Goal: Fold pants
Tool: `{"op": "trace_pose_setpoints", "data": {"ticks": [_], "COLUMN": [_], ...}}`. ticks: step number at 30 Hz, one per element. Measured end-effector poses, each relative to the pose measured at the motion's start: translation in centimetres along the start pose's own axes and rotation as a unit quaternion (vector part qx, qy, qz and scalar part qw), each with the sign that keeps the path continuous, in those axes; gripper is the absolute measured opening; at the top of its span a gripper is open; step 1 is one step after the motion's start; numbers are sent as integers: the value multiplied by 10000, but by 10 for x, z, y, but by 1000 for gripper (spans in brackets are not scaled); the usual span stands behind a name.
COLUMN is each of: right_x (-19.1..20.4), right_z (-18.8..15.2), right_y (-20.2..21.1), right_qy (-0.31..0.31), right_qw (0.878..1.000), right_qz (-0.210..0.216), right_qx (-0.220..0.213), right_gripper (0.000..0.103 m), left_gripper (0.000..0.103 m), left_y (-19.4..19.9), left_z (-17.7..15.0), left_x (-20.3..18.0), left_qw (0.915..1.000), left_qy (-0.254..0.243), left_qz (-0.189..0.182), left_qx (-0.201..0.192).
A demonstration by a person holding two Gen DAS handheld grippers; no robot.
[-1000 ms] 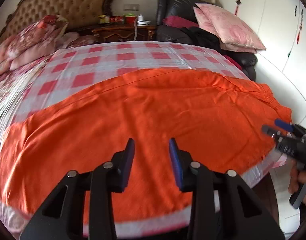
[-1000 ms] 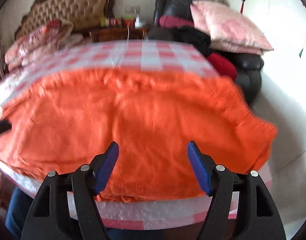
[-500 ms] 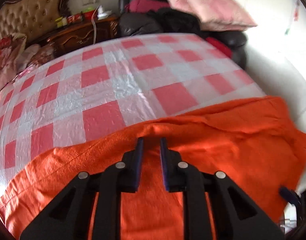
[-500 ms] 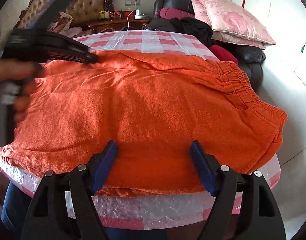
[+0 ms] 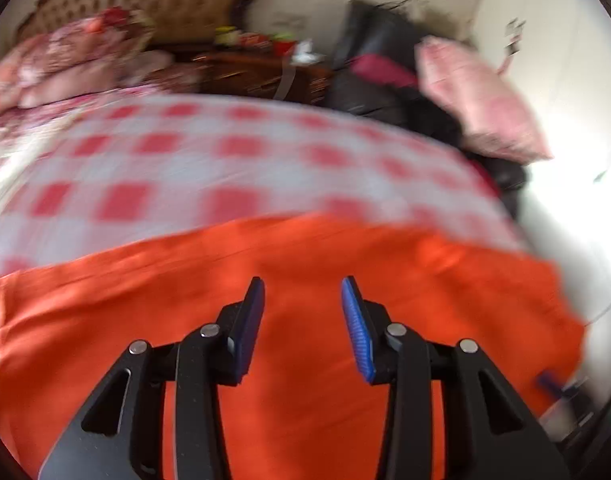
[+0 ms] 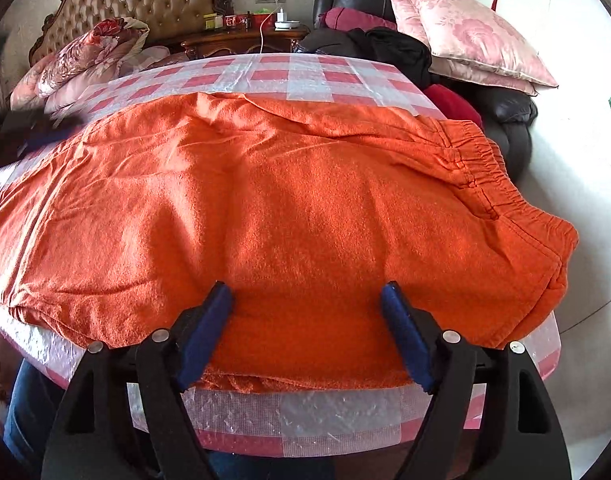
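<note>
smoothing orange pants [image 6: 273, 208] spread flat on checkered surface [image 6: 305, 420], waistband at 3 o'clock; left gripper [image 5: 301, 312] and right gripper [image 6: 305, 332] both spread, empty. next: probably pinching near edge, folding over.

The left gripper [image 5: 302, 300] was matte black plastic with angular, cut-out arms; round silver screws sat at the joints; its fingers [image 5: 355, 326] carried ribbed blue pads, the left one darker in shade; the right gripper [image 6: 307, 312] had the same black frame, silver screws and navy pads [image 6: 403, 338]; blue trousers [image 6: 29, 404] showed below, at the lower left.
</note>
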State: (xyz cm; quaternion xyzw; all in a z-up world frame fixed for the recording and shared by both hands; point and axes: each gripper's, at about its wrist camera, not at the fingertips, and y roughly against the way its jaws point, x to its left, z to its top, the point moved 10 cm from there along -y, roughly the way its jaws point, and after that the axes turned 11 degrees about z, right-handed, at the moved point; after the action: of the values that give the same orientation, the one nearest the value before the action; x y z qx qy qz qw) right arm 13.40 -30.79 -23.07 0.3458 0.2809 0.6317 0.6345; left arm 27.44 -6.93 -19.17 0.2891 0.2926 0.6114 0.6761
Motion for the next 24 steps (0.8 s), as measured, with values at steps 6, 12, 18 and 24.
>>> {"op": "trace_pose_setpoints", "data": {"ticks": [6,12,18,24], "right_x": [0,0,0,-1], "right_z": [-1,-1,-3,-2], "right_y": [-1,-1,-1,0], "right_qy": [-67,-99,-94,-114], "right_qw": [9999,9995,9996,9992], "right_qz": [-69,-192,-192,-295], "right_qx": [86,233,170,230], "right_gripper": [76,77,77,79], "left_gripper": [57,58,58,53], "left_y": [2,8,31,45], "left_z": [-47,-48,-49,-71], "left_x": [139,213,273,316], "left_qw": [9932,9914,9870,9809], "left_qy": [485,778,1237,1027], "left_qz": [1036,1034,1025,1643], "left_qx": [213,197,79,144]}}
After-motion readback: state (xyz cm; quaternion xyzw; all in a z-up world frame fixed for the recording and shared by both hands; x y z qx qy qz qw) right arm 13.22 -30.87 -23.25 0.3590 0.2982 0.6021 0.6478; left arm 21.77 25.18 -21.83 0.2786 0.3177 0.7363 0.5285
